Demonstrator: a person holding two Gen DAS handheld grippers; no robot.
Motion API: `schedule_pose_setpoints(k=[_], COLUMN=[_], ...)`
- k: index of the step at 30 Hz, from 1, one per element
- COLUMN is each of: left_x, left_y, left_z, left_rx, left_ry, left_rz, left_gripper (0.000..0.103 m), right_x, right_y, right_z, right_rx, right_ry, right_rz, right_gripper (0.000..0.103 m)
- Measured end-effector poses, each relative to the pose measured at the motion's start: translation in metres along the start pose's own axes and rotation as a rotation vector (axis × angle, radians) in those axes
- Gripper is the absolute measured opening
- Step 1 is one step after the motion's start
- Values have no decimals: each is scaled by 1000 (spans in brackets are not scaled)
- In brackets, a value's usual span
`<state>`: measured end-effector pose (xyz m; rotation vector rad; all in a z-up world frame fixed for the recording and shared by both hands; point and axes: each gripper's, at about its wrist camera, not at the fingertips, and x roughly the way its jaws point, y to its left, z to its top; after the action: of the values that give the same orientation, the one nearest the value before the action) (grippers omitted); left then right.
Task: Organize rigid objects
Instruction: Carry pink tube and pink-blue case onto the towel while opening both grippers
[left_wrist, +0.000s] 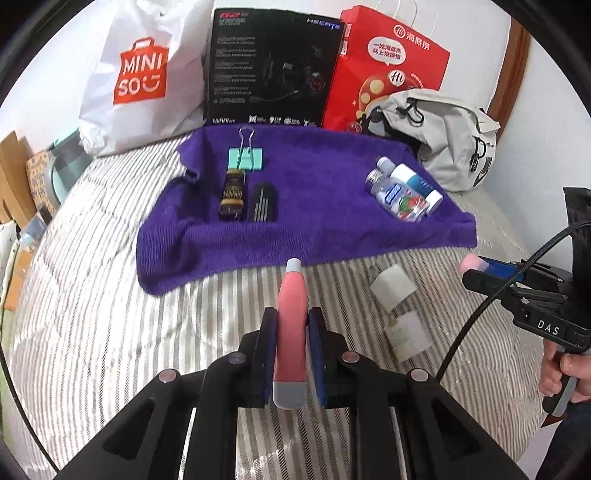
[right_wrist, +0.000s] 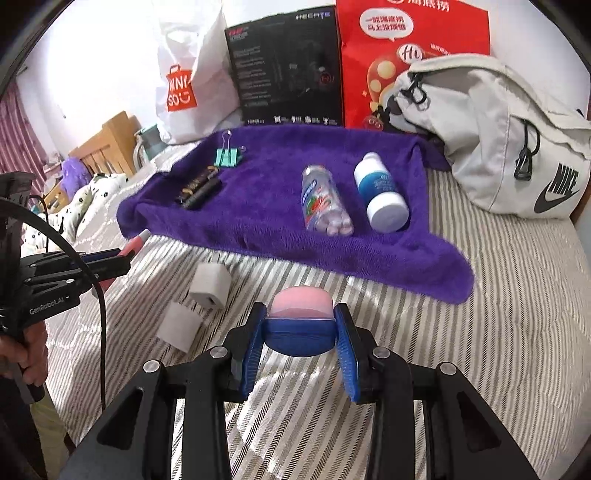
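— What did the grippers hold?
— Left gripper (left_wrist: 291, 350) clamped a pink tube (left_wrist: 291, 325), right gripper (right_wrist: 300, 332) a blue-and-pink jar (right_wrist: 300, 317), both above the striped bed (right_wrist: 480, 314)
— Readable labels?
— MINISO bag (left_wrist: 140, 70), NIKE backpack (right_wrist: 517, 147)

Bright, even daylight; strong fisheye bending with dark corners, slight motion blur throughout.

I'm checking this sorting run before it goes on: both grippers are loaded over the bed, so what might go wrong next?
1. The left gripper pinches the pink pen near its rear, so its long front could swing or slip.
2. The right gripper holds the round pink-and-blue piece on curved sides; it may squirt out.
3. The two bottles lie on their sides on the purple towel; a nudge while placing could roll them.
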<state>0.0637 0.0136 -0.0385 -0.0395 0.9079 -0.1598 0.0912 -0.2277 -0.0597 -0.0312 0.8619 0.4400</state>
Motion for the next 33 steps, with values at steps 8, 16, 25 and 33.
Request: schedule_pose_setpoints(k=[8,16,25,33], left_x=[0,21,49,71], left_y=[-2,1,21,36], left_z=[35,73,98,108], left_rx=[14,26,16,9], left_ry=[-24,-23,-3,23], left_rz=[4,4,14,8], left_gripper=[17,17,17,17], right_x=[-10,15,85,115], right_y=[-2,4,21,33], right_z=[31,75,106,102], right_rx=[-24,-48,-76,-139], right_ry=[-33,-30,63,117], right_rz=[27,68,98,69], right_gripper=[37,37,37,37])
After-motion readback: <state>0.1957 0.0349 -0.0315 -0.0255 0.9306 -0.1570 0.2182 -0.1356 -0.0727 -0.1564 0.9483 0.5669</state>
